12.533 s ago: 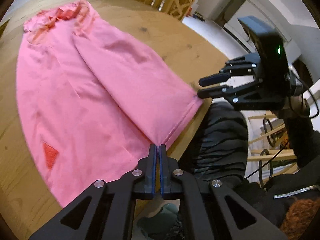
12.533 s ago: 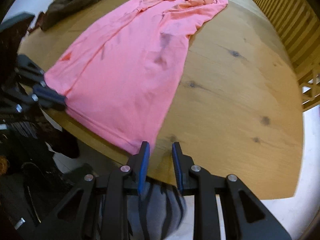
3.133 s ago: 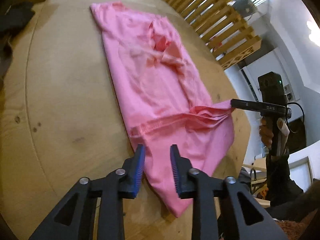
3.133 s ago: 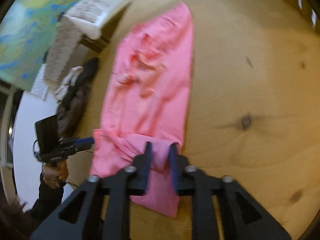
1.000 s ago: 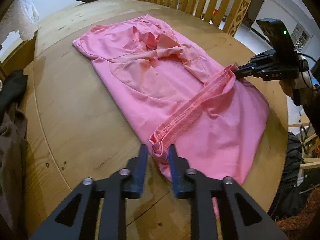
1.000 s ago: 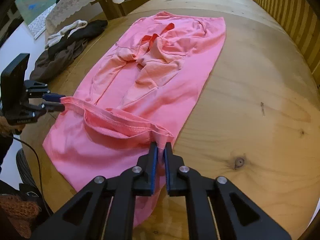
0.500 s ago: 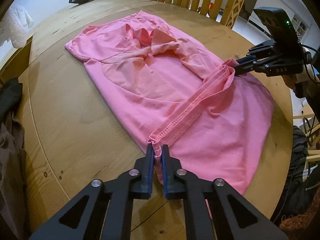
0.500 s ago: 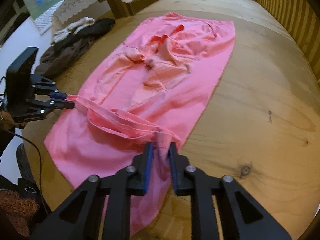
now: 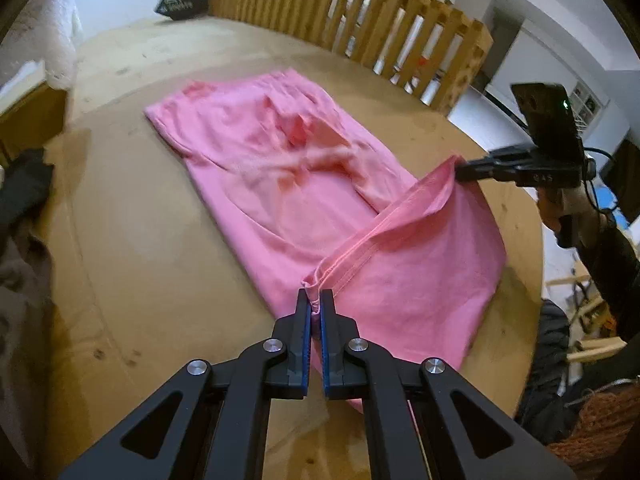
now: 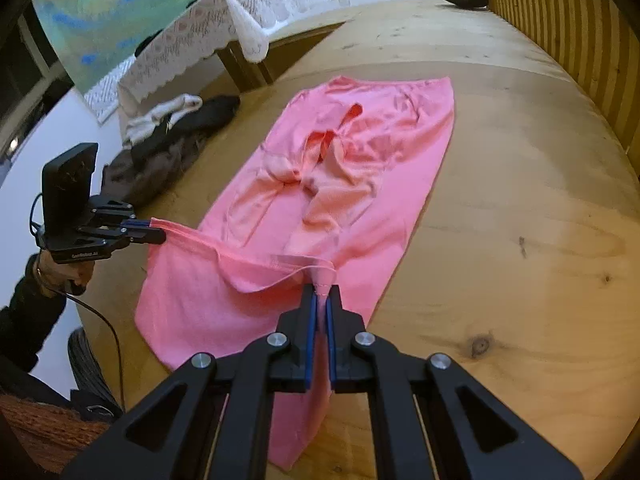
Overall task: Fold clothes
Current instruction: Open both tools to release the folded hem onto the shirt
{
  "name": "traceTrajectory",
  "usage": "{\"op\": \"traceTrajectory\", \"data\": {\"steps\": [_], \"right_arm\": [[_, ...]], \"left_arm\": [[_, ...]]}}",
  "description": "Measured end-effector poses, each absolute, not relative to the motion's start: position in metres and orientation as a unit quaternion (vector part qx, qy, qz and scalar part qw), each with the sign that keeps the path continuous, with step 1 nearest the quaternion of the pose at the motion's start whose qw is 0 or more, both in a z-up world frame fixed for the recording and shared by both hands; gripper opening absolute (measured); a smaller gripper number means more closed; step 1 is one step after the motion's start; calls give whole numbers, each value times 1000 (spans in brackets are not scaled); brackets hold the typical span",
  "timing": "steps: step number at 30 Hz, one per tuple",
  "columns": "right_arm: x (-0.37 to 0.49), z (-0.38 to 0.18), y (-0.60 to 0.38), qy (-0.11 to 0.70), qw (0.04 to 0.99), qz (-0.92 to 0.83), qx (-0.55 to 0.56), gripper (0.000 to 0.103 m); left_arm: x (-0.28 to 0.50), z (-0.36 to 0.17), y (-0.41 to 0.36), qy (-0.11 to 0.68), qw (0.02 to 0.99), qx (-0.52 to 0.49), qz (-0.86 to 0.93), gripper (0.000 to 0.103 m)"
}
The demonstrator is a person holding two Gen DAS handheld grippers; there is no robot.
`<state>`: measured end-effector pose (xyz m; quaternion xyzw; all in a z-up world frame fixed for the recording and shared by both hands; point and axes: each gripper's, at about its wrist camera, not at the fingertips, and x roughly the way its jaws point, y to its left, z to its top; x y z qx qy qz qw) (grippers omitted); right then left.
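Two black two-finger grippers, both clamped on the hem of the pink cotton shirt (image 9: 280, 184) lying lengthwise on the round wooden table (image 10: 520, 208) — left gripper (image 9: 315, 308) pinches one hem corner, right gripper (image 10: 321, 304) the other, hem lifted taut between them. Only the right wrist view shows the dark clothes heap (image 10: 168, 148) and lace tablecloth (image 10: 224, 20); only the left shows the slatted wooden fence (image 9: 360, 20) end-on.

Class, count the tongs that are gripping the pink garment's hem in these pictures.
2. The left tongs pinch one end of the pink garment hem; the right tongs pinch the other end. None appear hidden.
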<state>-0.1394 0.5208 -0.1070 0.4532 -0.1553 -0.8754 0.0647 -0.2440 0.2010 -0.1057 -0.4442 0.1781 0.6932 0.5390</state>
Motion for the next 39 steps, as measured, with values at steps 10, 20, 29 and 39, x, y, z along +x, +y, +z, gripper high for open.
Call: {"op": "traceTrajectory", "data": {"steps": [10, 20, 29, 39], "right_arm": [[-176, -146, 534, -134, 12, -840, 525, 27], [-102, -112, 509, -139, 42, -858, 493, 34], [-43, -134, 466, -66, 79, -853, 511, 34], [-62, -143, 499, -104, 56, -846, 521, 6]], "left_arm": [[-270, -144, 214, 207, 500, -475, 694, 15], [-228, -101, 177, 204, 524, -438, 701, 23], [-153, -116, 174, 271, 555, -456, 640, 23], [-156, -126, 220, 331, 530, -463, 628, 23]]}}
